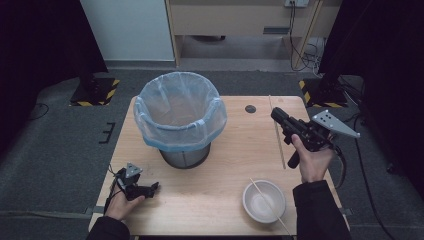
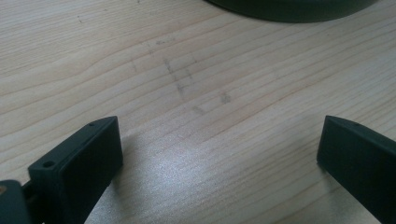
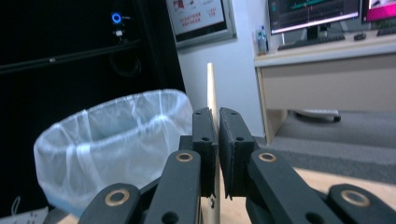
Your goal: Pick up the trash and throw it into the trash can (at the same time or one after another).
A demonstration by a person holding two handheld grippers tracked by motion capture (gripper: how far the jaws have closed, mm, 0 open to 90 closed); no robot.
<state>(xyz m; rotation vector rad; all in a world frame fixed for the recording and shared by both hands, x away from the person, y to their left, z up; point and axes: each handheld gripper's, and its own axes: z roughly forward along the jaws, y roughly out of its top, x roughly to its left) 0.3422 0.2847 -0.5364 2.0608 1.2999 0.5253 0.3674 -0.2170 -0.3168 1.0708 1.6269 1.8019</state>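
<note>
Wooden table (image 1: pixel 220 165), two handheld grippers, a chopstick pinched in the right one.

Nearest the person, a white bowl (image 1: pixel 264 201) holds one chopstick (image 1: pixel 267 202); the left gripper (image 1: pixel 150 189) rests on the tabletop, jaws wide apart with nothing between them. Farther on, the right gripper (image 1: pixel 276 115) is lifted above the table, jaws closed on a second chopstick (image 3: pixel 211 93) that stands up between them. Beyond stands a bag-lined bin (image 1: pixel 180 117).

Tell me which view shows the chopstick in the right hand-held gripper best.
The high view: the chopstick shows along most of its length, running across the table's right side through the right hand-held gripper. The right gripper view shows a short stretch of it clamped between the shut jaws. The left gripper view looks at bare wood.
</note>
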